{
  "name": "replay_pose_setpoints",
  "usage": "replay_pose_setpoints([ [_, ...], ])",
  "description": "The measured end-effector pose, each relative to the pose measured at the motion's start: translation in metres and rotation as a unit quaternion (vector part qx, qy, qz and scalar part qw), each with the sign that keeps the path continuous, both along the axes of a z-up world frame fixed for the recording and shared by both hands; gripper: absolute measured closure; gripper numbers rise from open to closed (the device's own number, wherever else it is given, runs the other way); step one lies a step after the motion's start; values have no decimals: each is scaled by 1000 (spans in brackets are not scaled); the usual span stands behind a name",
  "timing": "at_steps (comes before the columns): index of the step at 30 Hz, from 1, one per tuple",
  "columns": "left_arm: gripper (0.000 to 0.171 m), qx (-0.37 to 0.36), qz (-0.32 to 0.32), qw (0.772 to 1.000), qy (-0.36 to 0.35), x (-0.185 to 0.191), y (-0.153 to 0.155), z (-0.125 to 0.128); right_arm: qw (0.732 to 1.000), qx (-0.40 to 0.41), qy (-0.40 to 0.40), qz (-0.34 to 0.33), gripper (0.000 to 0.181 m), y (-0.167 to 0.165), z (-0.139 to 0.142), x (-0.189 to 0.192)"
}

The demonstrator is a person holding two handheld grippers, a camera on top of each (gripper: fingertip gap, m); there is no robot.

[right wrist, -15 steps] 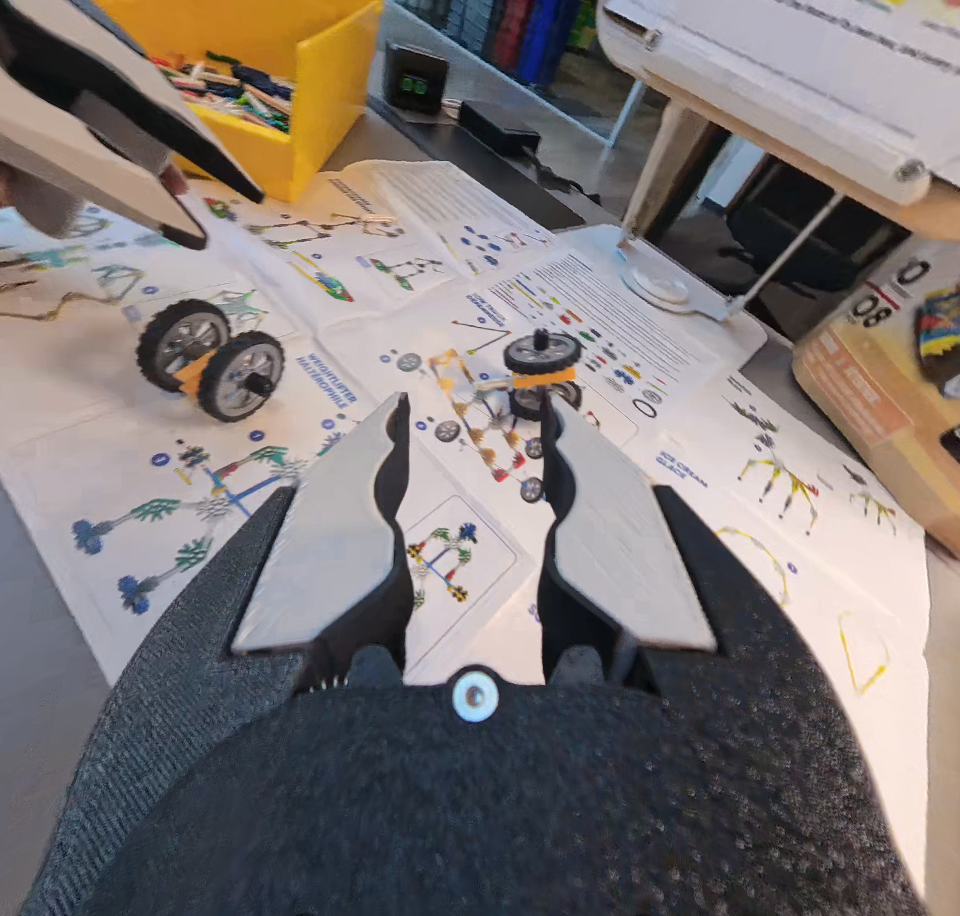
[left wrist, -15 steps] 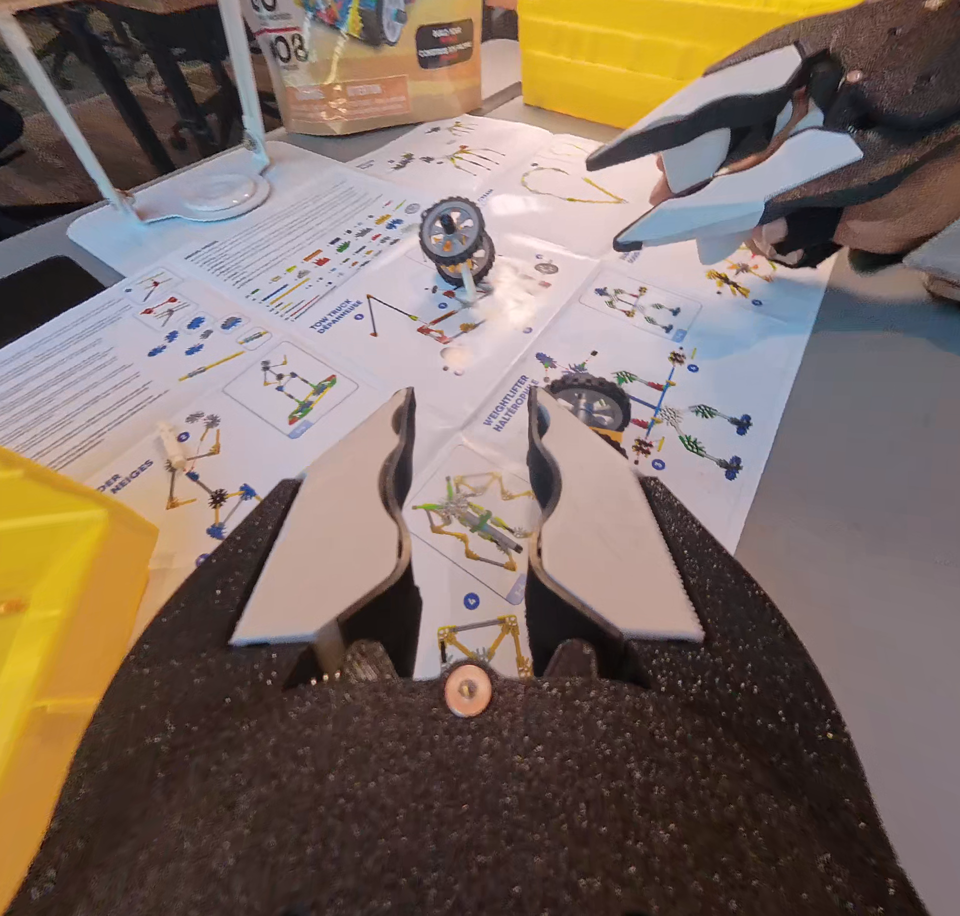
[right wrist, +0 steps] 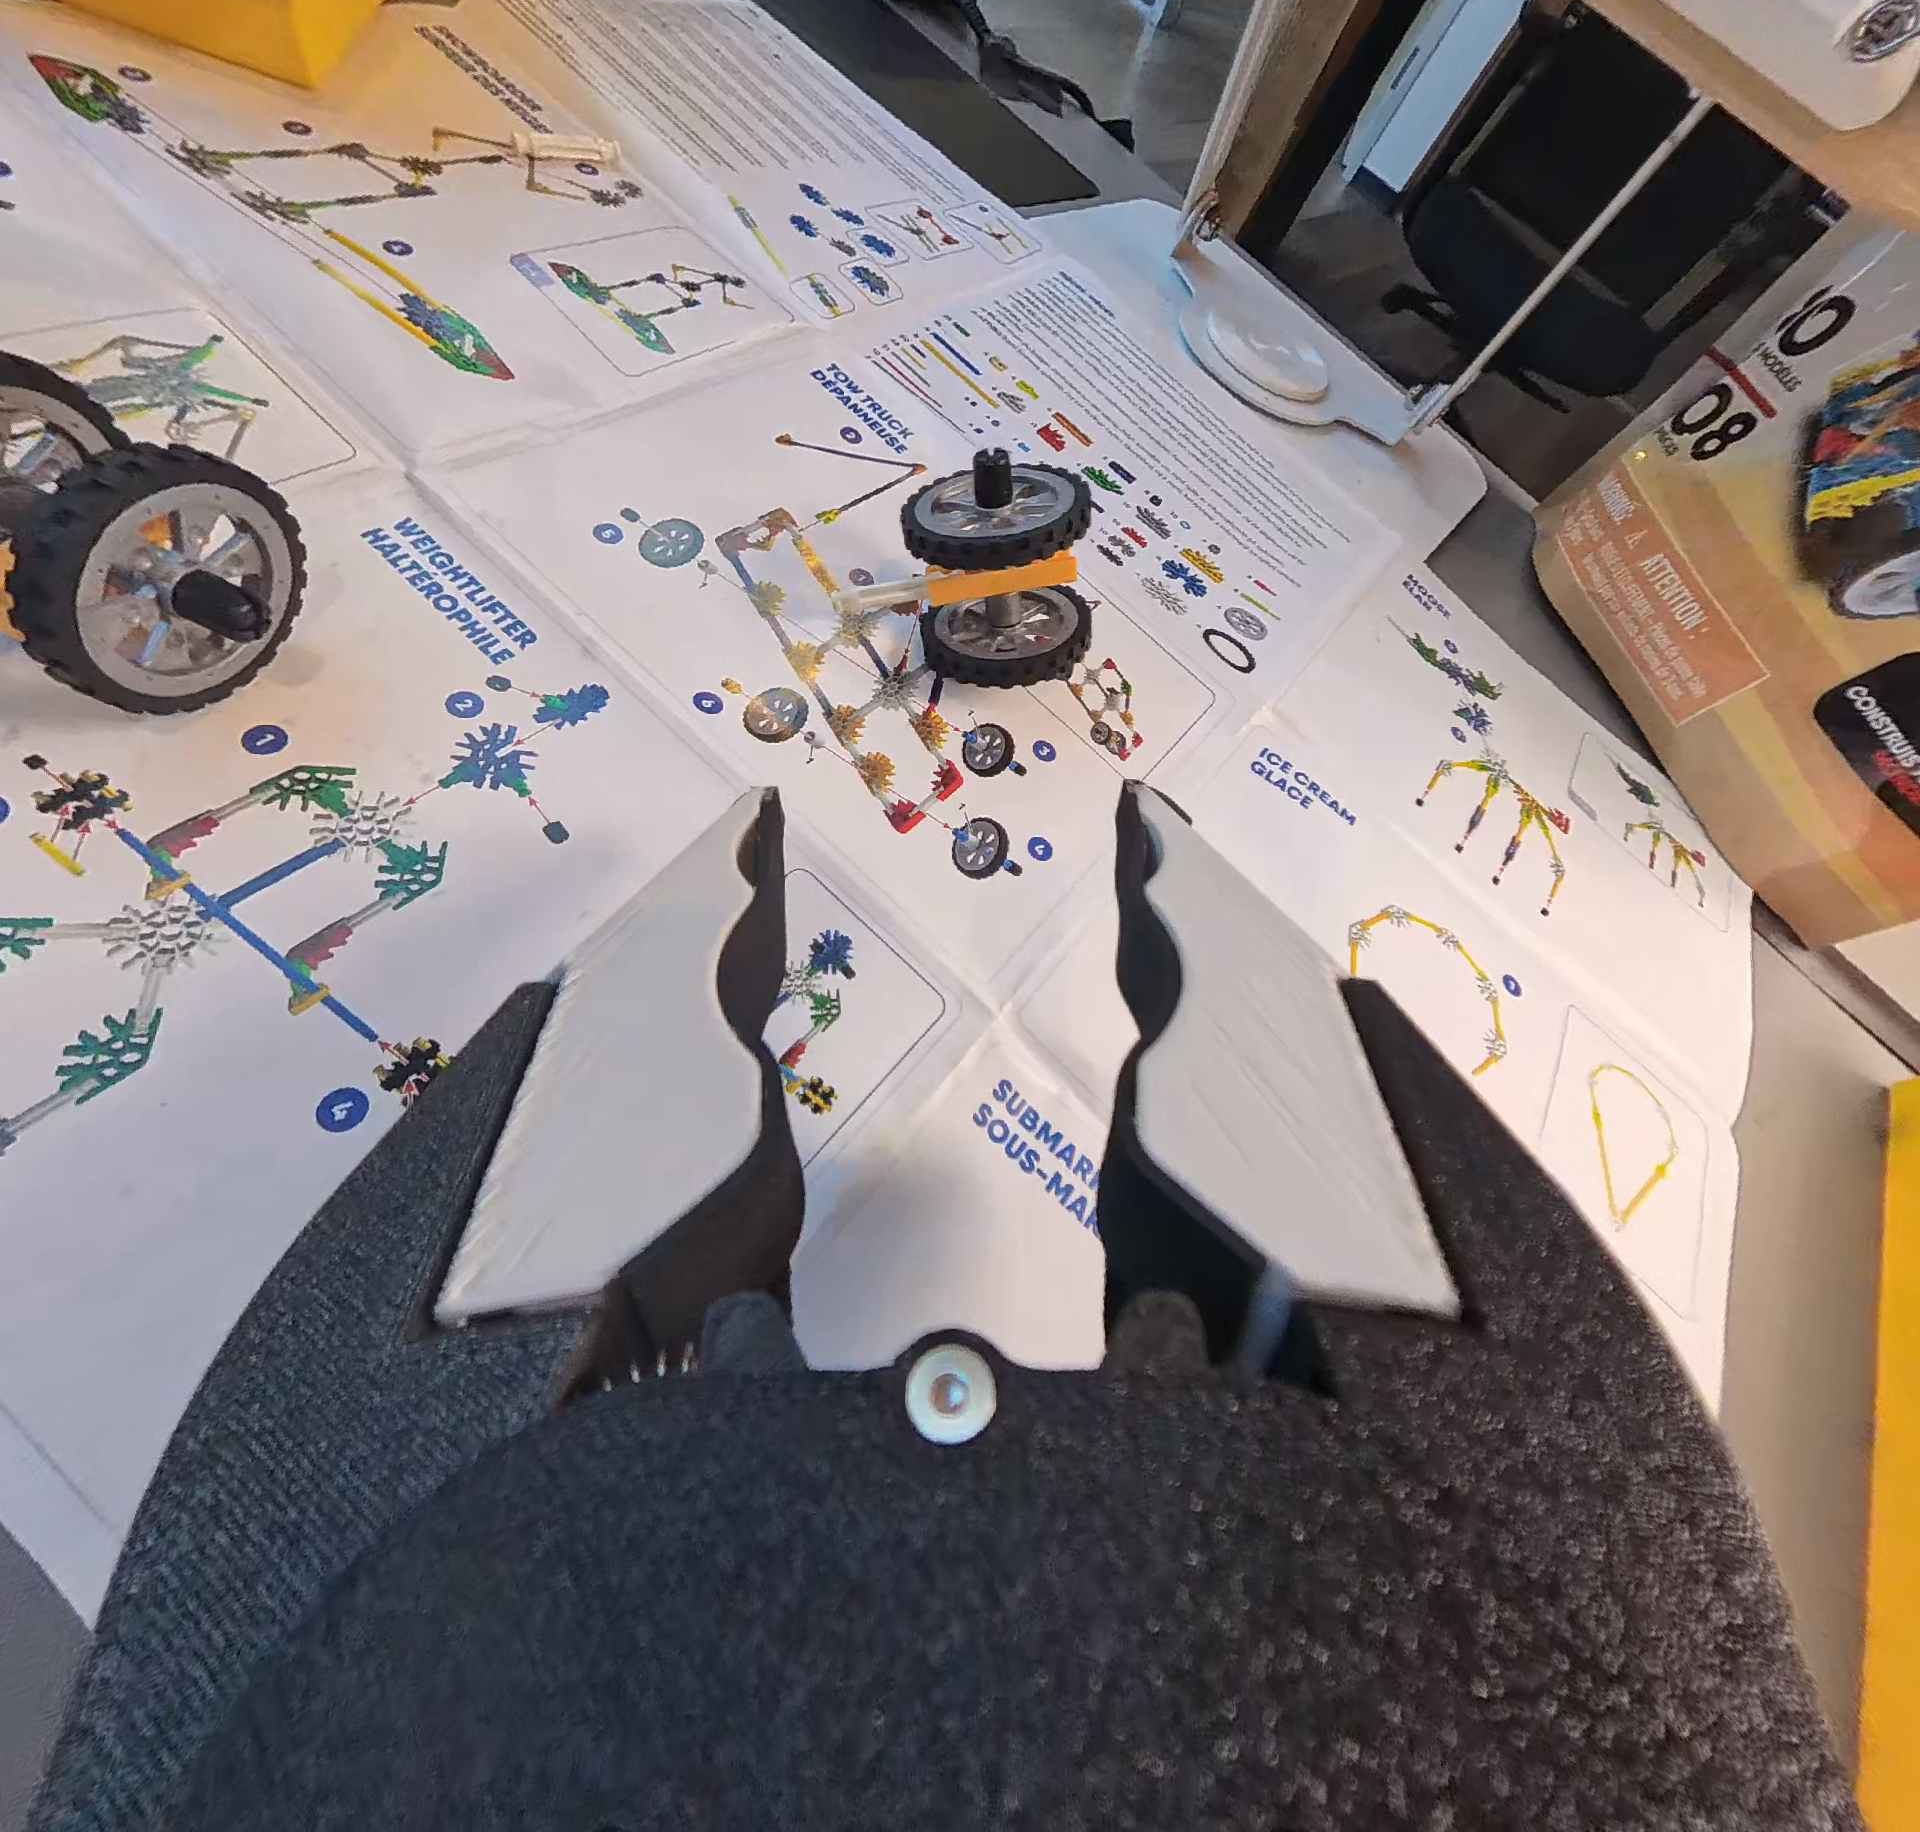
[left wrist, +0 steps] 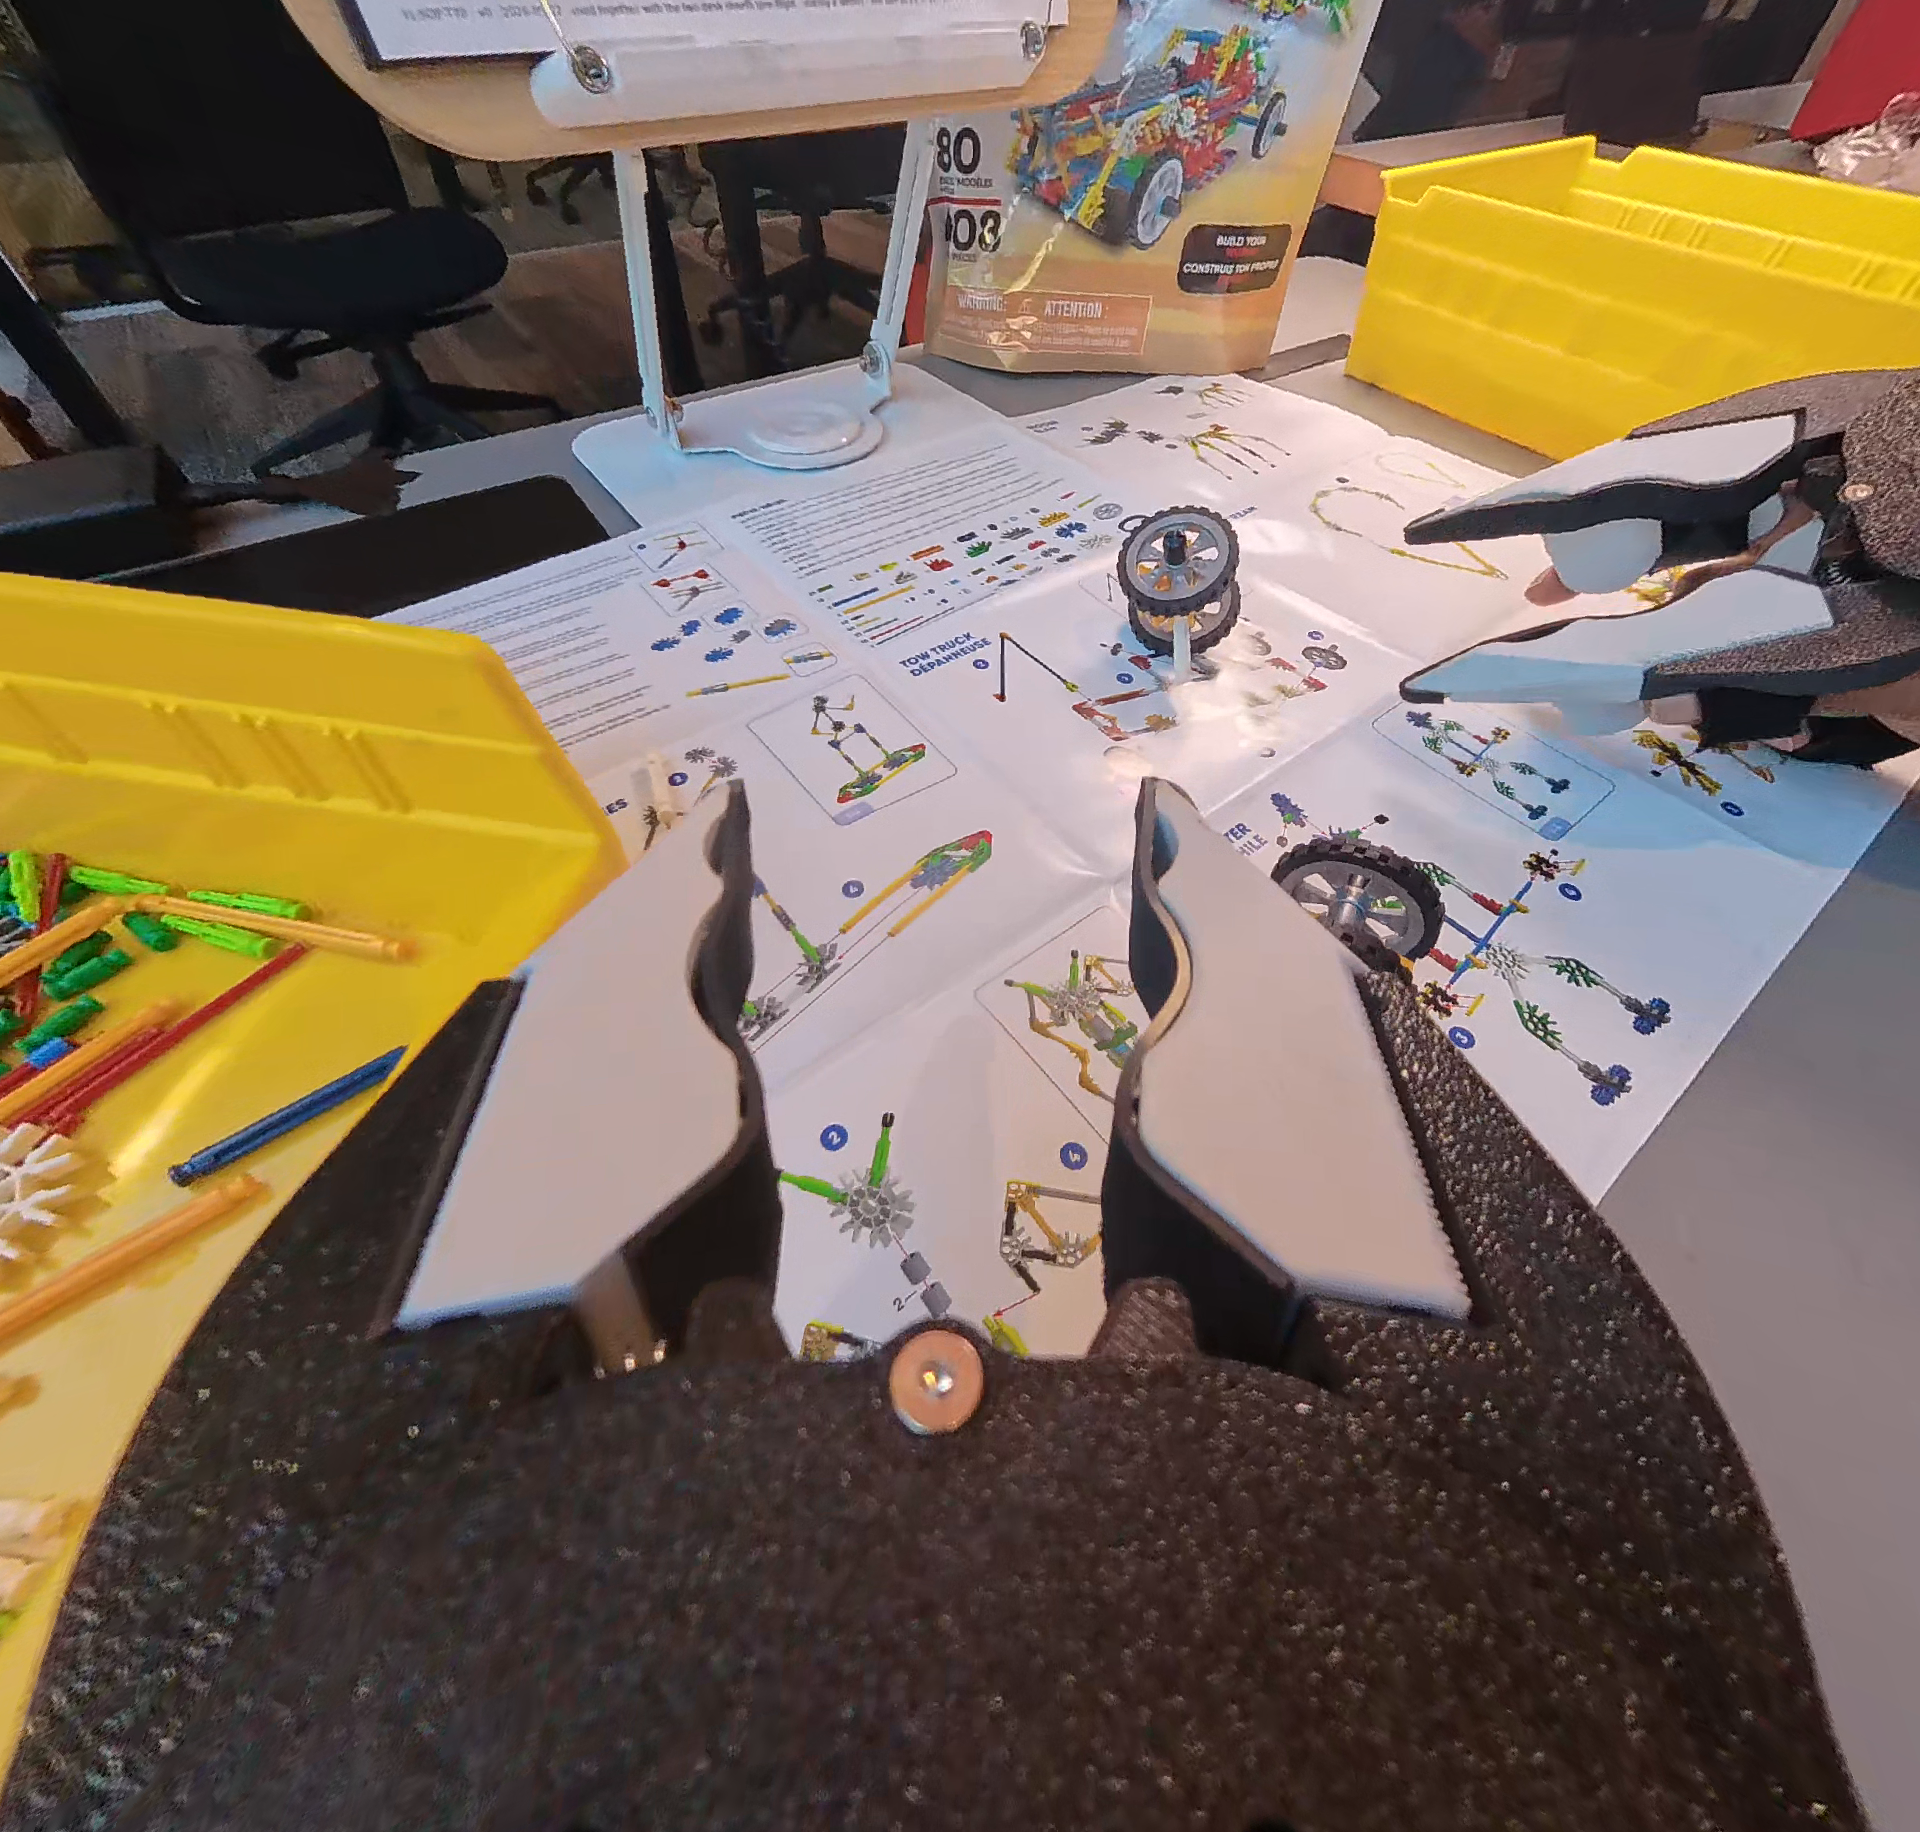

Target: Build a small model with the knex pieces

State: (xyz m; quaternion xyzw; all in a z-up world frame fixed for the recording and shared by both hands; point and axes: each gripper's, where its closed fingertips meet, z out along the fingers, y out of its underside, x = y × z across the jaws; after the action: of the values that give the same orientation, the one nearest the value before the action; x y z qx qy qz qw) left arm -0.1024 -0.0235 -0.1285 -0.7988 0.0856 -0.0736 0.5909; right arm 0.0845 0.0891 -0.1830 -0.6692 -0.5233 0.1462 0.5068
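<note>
Left wrist view: my left gripper (left wrist: 935,806) spread wide, empty, over instruction sheet (left wrist: 935,993), yellow bin (left wrist: 260,743) beside. My right gripper (right wrist: 945,806) also apart, empty, near upright wheel pair (right wrist: 997,577).

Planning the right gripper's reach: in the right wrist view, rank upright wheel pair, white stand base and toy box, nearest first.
From the right gripper:
1. Upright wheel pair, just ahead.
2. White stand base, farther, ahead-right.
3. Toy box, far right edge; close to the base's distance, uncertain.
</note>
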Motion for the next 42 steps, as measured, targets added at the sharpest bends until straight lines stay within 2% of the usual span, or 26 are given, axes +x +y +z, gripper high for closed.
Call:
replay_pose_setpoints([
  [12,99,-42,-11,999,6,3,5,-26,1000,22,-13,3,121,-3,-1,-1],
  [17,98,-49,-14,999,9,4,5,-29,1000,25,-13,7,120,-4,-1,-2],
  [24,92,-91,-42,994,34,14,3,-47,1000,19,-6,7,118,-4,1,-1],
  [36,93,-92,-46,994,38,16,3,-47,999,28,-27,30,121,-11,-5,-5],
  [42,92,-97,-50,992,58,20,3,-51,999,5,5,40,121,-4,2,-13],
])
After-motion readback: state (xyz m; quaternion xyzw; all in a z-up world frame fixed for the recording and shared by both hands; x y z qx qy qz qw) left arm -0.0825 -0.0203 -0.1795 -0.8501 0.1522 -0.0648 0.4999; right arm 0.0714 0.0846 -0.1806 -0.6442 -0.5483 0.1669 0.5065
